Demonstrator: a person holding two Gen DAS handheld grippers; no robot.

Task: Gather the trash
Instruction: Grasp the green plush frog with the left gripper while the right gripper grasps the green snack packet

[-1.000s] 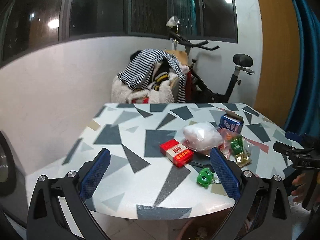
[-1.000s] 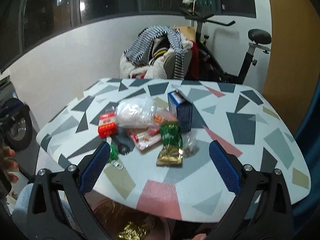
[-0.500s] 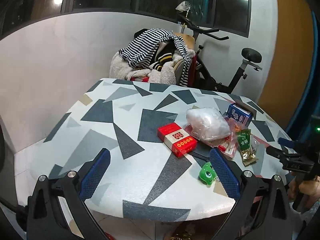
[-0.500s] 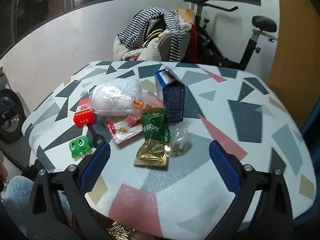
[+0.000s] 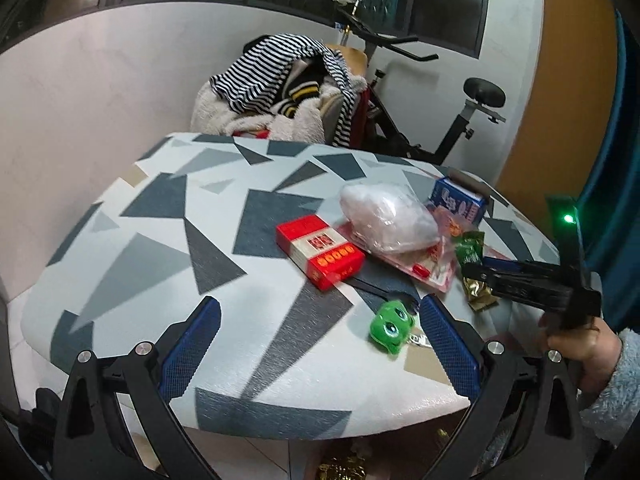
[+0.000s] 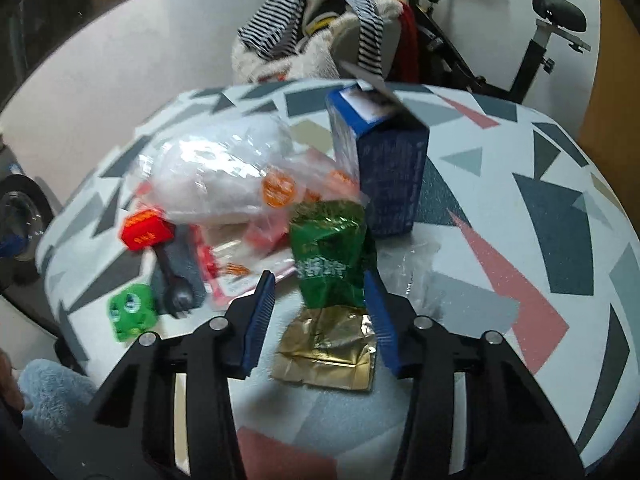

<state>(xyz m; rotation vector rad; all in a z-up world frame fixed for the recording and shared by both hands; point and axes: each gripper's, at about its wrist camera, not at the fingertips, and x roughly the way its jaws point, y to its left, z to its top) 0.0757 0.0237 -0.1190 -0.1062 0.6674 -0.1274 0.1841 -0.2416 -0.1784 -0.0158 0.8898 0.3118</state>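
Left wrist view: the left gripper (image 5: 320, 320) is held over the near edge of the table (image 5: 160, 220), jaws spread wide with nothing between them. A red box (image 5: 320, 252) is seen mid-table, and a clear bag (image 5: 388, 220) just right of it, lying on pink wrappers (image 5: 436, 268). A blue carton (image 5: 458, 202) stands behind the bag. A green toy (image 5: 390, 326) lies near the right finger. A green-gold packet (image 5: 474, 268) is seen at the right, with the right gripper (image 5: 476, 268) reaching over it, gripped by a hand (image 5: 576, 340) in a fluffy sleeve (image 5: 612, 384). Clothes (image 5: 280, 92) and an exercise bike (image 5: 420, 120) are seen behind the table.

Right wrist view: the right gripper (image 6: 320, 300) is angled down over the packet (image 6: 328, 280), which lies between the fingers (image 6: 260, 312). The jaws have just been closing and are now half shut; whether the pads press the packet cannot be told through the blur. The carton (image 6: 384, 160) stands just behind the packet, and the bag (image 6: 224, 176), box (image 6: 146, 232), a black spoon (image 6: 172, 276) and toy (image 6: 130, 312) are seen to the left.
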